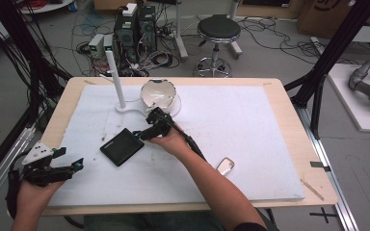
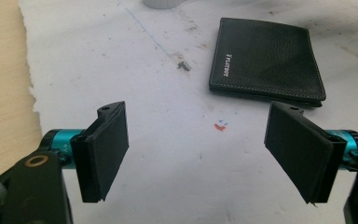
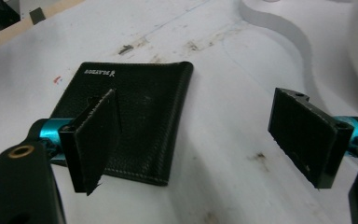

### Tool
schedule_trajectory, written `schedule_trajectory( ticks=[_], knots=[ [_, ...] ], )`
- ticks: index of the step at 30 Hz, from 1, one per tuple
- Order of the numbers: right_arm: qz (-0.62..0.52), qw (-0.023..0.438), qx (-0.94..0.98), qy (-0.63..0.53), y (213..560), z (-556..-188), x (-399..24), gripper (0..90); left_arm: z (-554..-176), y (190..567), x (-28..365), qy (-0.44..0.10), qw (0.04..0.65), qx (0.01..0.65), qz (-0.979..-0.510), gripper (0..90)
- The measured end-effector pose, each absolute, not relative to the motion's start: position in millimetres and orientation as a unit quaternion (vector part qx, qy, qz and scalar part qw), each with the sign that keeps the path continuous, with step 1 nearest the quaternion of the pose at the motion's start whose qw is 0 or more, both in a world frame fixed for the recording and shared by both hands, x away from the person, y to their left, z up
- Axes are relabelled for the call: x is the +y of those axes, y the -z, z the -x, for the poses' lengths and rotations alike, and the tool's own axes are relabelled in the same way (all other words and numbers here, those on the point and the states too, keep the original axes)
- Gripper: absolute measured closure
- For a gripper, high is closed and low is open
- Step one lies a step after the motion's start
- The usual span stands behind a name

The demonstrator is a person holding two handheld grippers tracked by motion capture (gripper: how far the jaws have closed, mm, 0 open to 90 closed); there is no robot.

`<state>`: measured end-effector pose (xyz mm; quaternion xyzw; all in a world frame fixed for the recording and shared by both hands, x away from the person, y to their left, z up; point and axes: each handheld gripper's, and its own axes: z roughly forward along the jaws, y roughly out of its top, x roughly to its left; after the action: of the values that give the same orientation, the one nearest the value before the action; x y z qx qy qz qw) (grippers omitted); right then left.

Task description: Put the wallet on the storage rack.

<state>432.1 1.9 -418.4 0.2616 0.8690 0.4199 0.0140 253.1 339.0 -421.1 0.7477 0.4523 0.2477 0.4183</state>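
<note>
A black leather wallet [image 1: 121, 146] lies closed and flat on the white foam mat [image 1: 250, 125], left of centre. My right gripper [image 1: 138, 134] hovers at the wallet's right edge, open. In the right gripper view one pad [image 3: 95, 140] hangs over the wallet [image 3: 140, 116] and the other stands over bare mat. My left gripper [image 1: 72, 166] is open near the table's front left corner, well short of the wallet [image 2: 265, 58], with nothing between its pads [image 2: 105, 149].
A white post on a round base [image 1: 117, 79] stands at the back left of the mat. Beside it sits a broken white bowl [image 1: 158, 94] on a clear dish. A small silver case [image 1: 225, 166] lies front right. A black stool [image 1: 218, 31] stands beyond the table.
</note>
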Motion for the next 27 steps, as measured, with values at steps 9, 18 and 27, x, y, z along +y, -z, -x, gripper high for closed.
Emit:
schedule_trajectory(
  ticks=[9,18,27],
  knots=[
    [-0.247,-0.004,0.886,-0.392,432,-431,31,17.3,-248,421,345,-0.251,0.418,0.459,-0.743,21.7],
    [-0.230,-0.010,0.905,-0.358,443,-426,41,30.9,-250,422,345,-0.249,0.417,0.458,-0.744,21.7],
    [-0.240,-0.042,0.896,-0.371,444,-430,37,54.6,-249,422,343,-0.246,0.420,0.454,-0.747,21.7]
  ],
)
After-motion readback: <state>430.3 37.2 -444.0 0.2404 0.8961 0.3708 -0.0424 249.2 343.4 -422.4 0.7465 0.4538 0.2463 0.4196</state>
